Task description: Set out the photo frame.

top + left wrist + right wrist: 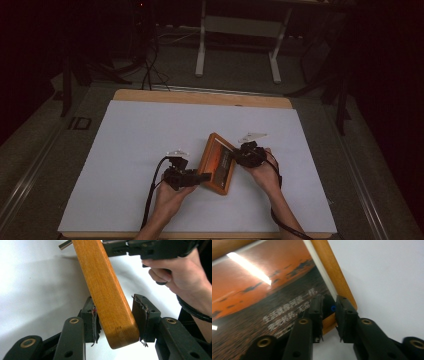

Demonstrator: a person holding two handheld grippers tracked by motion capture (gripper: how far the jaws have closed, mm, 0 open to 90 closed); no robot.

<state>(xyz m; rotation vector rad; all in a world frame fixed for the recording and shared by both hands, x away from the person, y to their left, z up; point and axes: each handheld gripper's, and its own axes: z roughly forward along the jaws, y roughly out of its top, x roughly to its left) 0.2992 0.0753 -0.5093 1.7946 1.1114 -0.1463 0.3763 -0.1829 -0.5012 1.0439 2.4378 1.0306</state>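
**Wooden picture frame held between two grippers over the white sheet**

Forearms enter from the near edge of the table, each hand holding a gripper. The left gripper (pixel 202 177) meets the near-left corner of the wooden picture frame (pixel 218 163); in the left gripper view its jaws sit on either side of the frame's rounded corner, the left pad (pixel 94 319) against the wood, the right pad seeming just short of it, so a firm clamp cannot be confirmed. The right gripper (pixel 236 156) reaches the frame's right side, and in the right gripper view its jaws straddle the frame's edge with a narrow gap between them; whether they pinch is unclear.

The frame lies tilted near the middle of the white sheet (pixel 130 145), its sunset photo with pale lettering blurred by glare. Beyond the wooden table edge (pixel 200 96), a white stand (pixel 239 35) and cables sit in dark surroundings, hard to make out.
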